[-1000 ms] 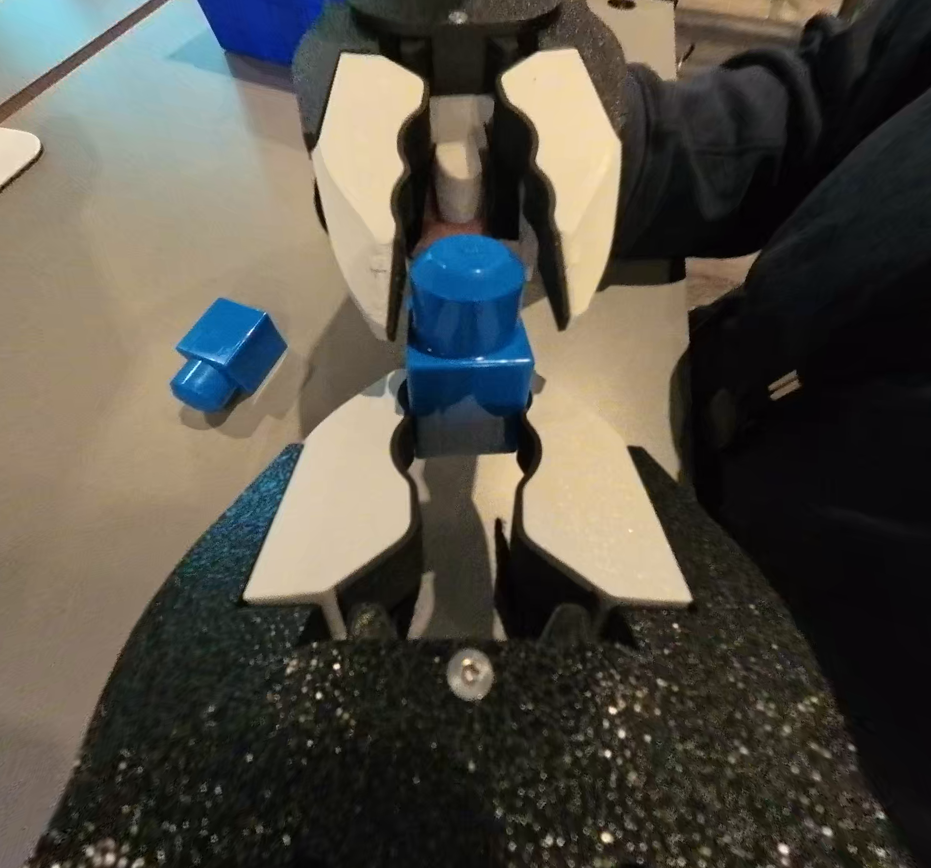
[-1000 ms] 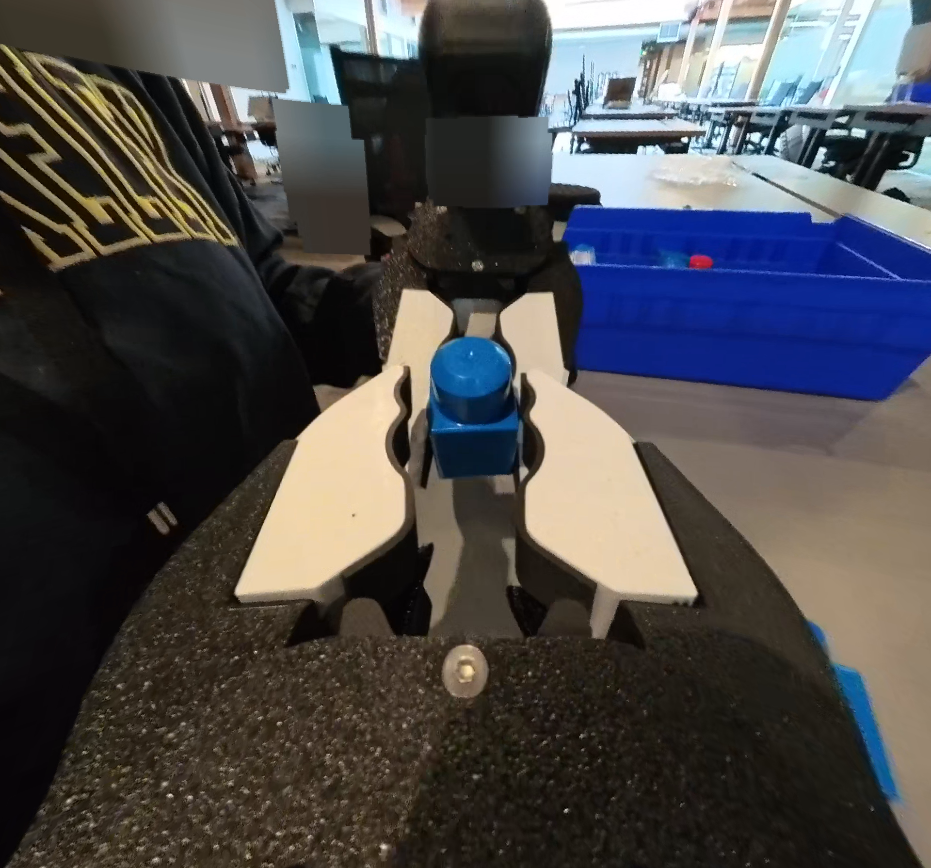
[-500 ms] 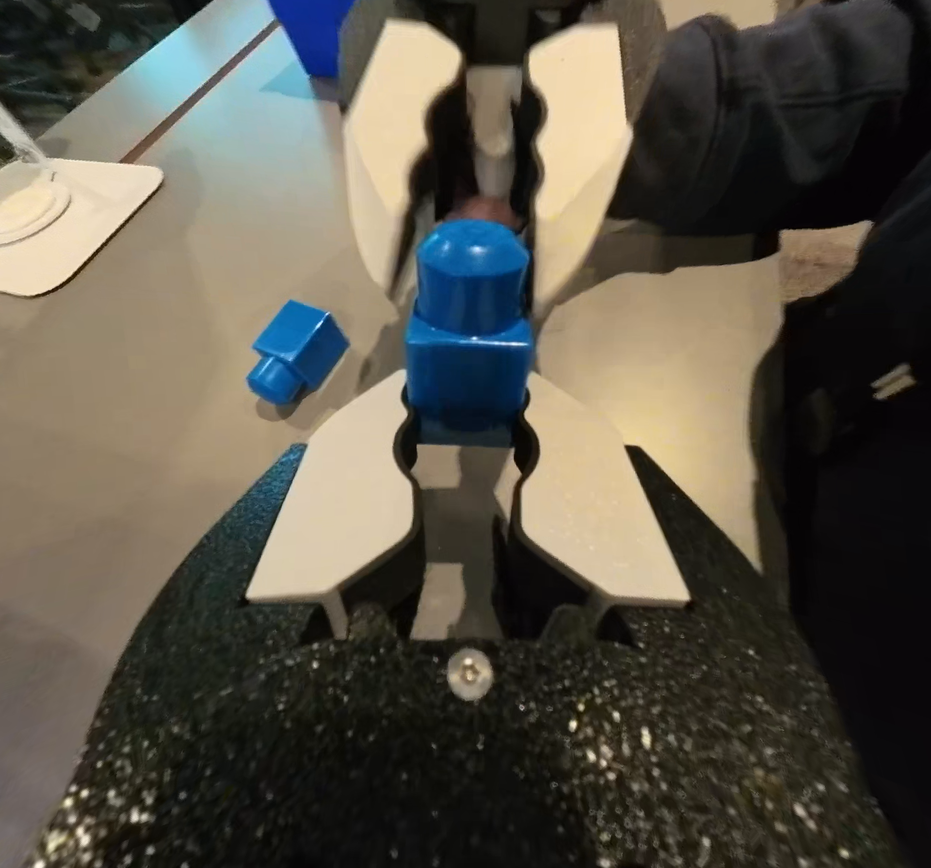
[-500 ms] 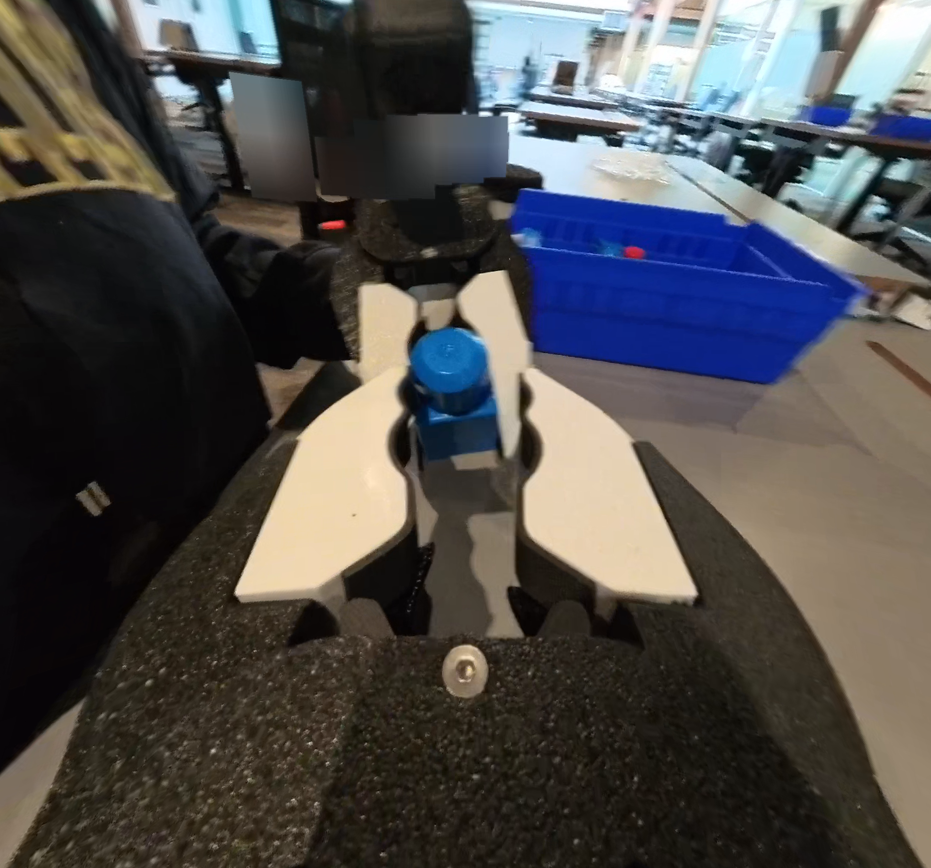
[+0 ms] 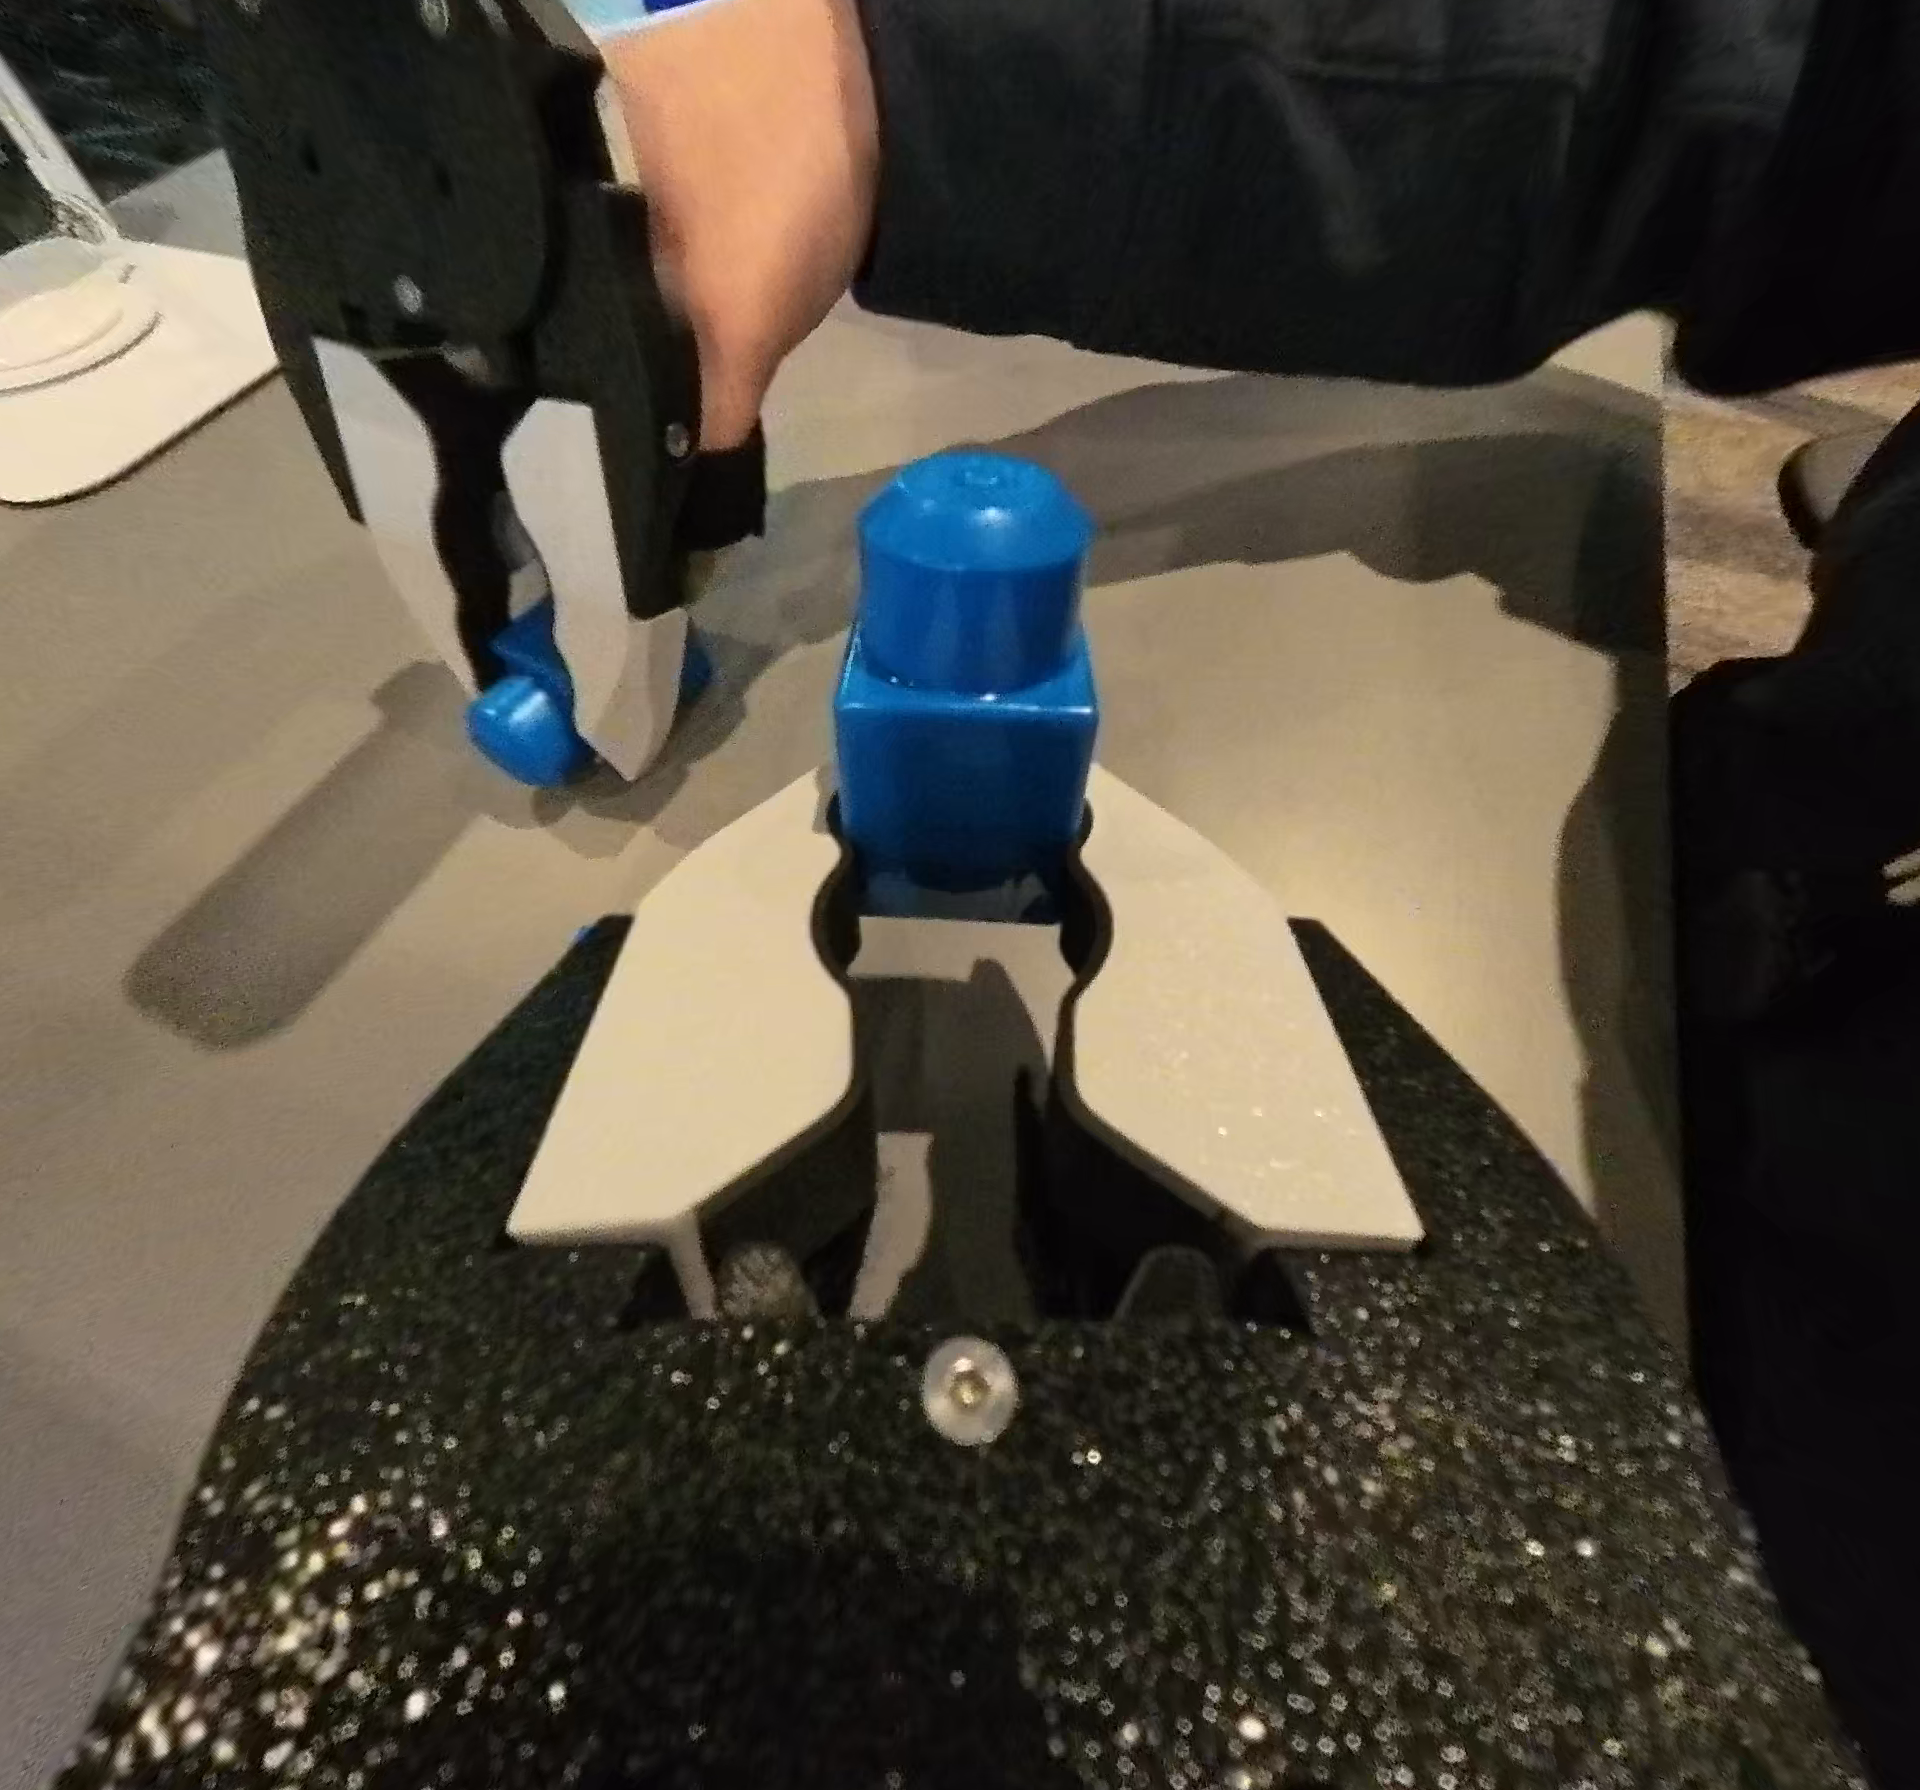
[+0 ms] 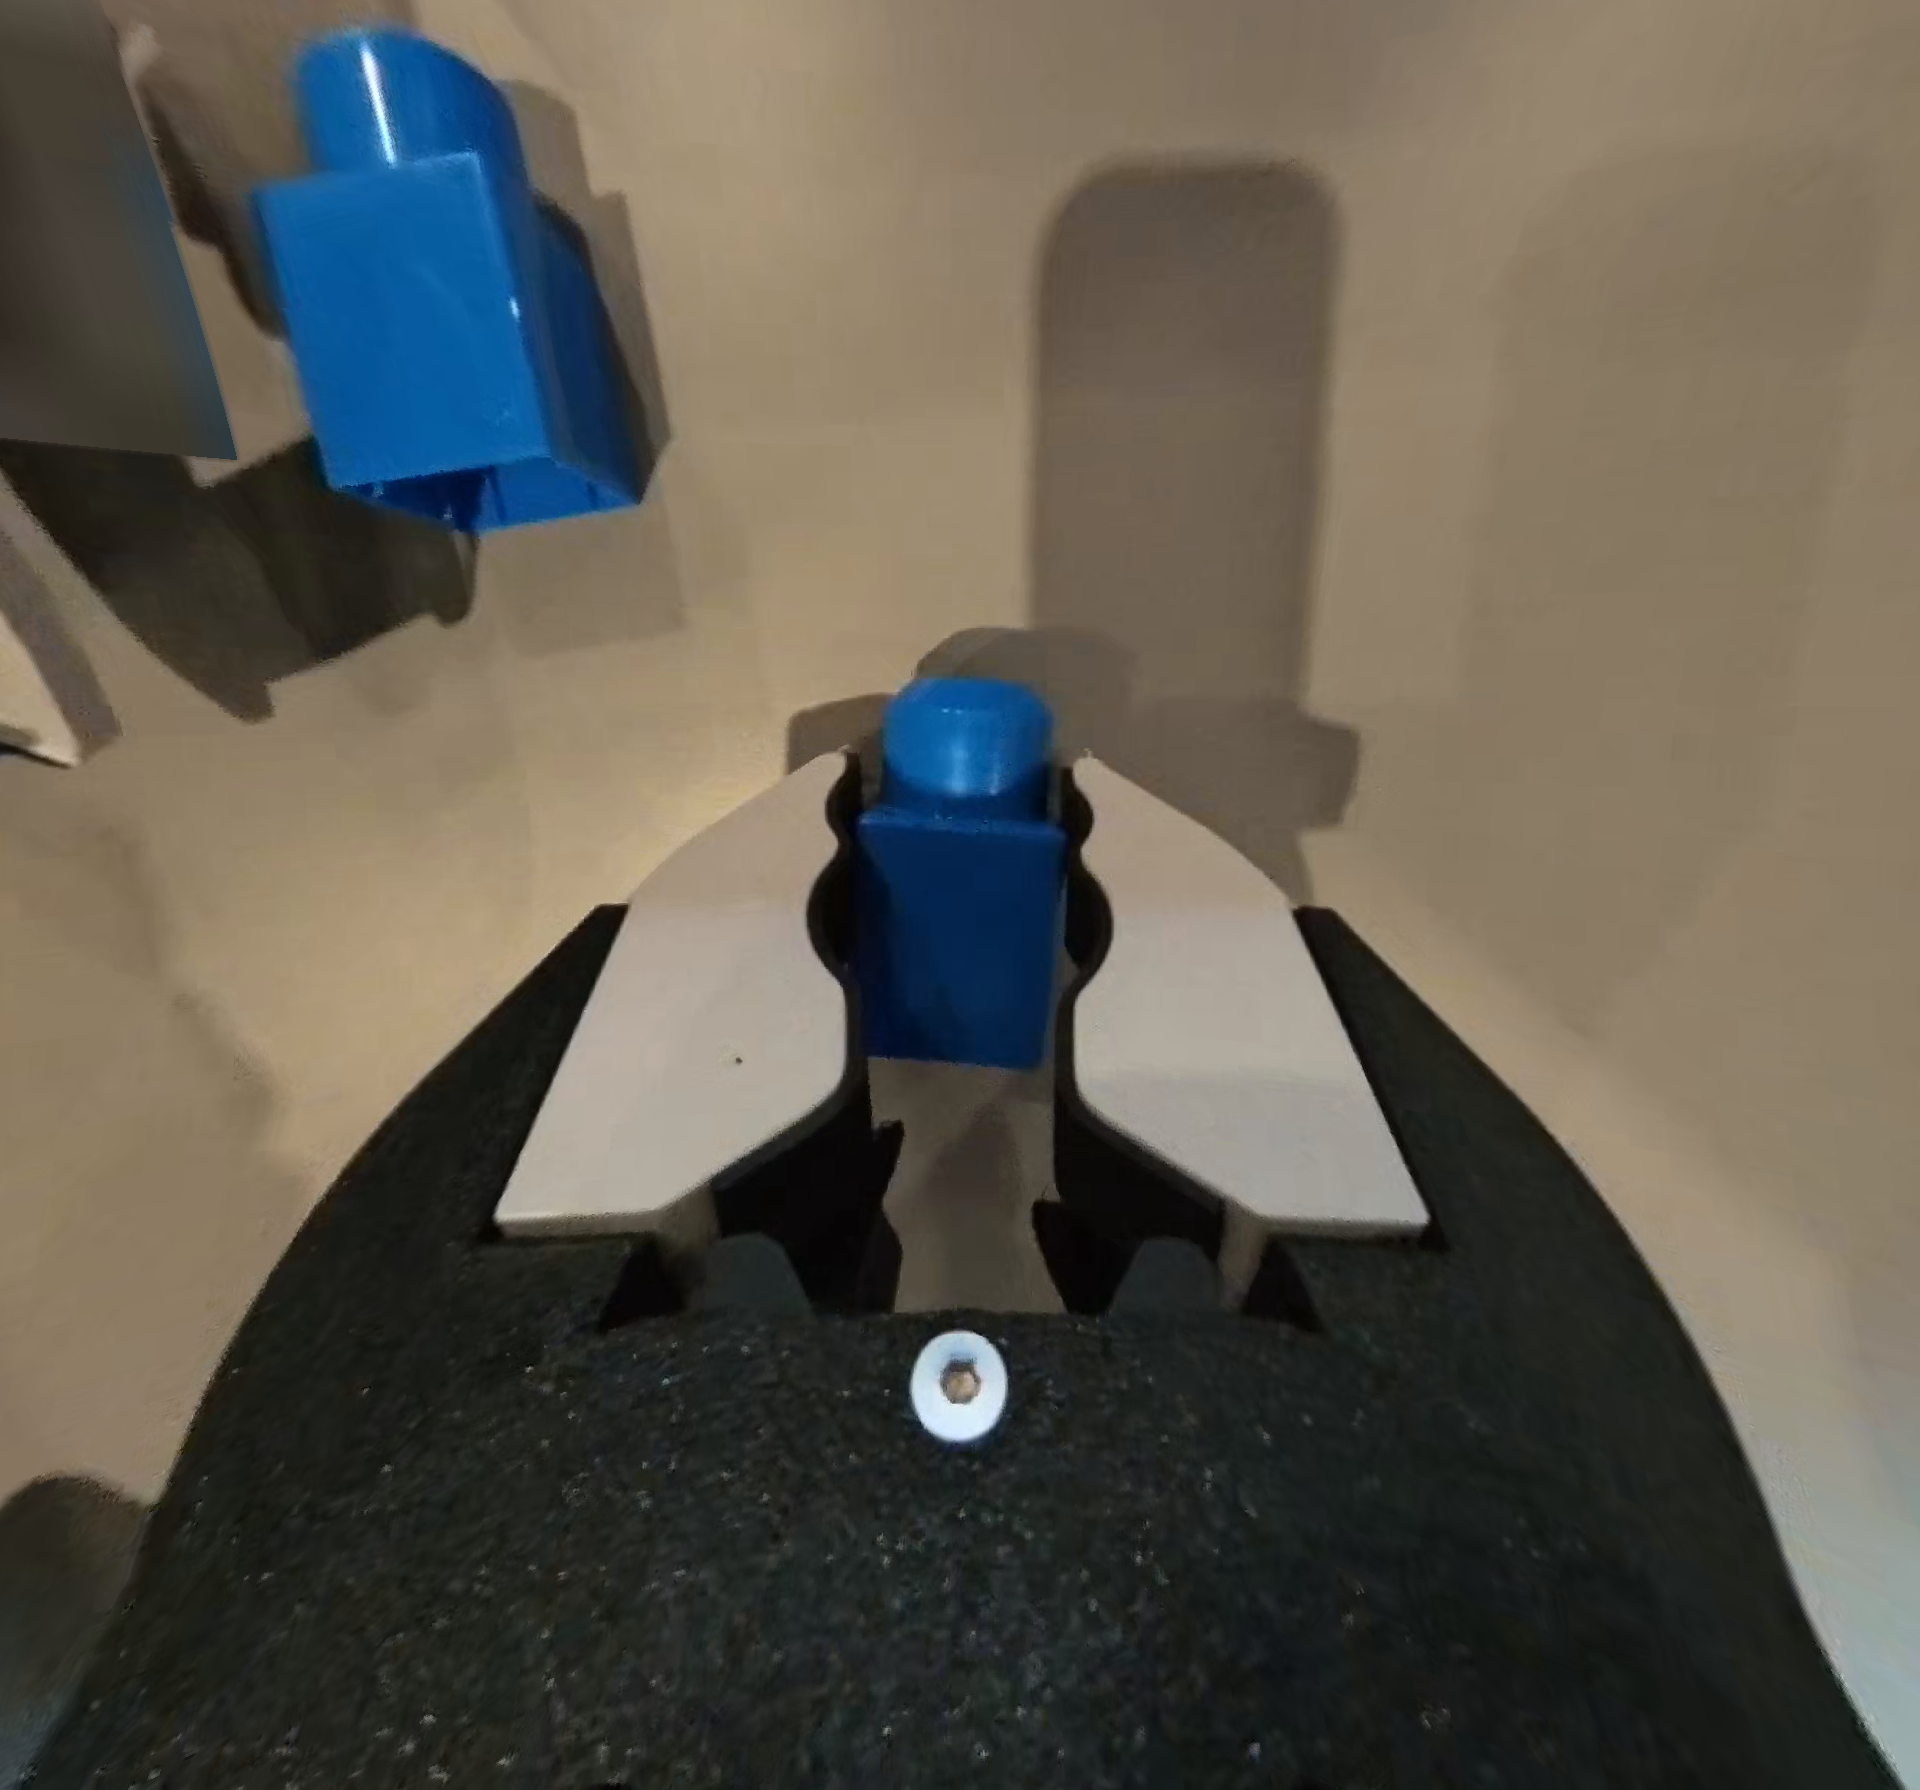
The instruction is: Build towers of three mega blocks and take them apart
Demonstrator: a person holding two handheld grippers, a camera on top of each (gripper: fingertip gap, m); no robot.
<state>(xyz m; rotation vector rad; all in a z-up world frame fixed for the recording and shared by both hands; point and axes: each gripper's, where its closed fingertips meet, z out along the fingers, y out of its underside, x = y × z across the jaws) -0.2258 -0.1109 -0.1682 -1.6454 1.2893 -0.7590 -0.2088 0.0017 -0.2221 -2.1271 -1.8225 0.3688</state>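
My left gripper [image 5: 961, 867] clamps one blue block [image 5: 964, 691], right gripper [image 6: 956, 909] pinches another block [image 6: 961, 919] btwn its tips w/ thin hold—could slip.

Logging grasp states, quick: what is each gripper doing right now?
Left gripper: shut on an upright blue block.
Right gripper: shut around a blue block lying on the table.
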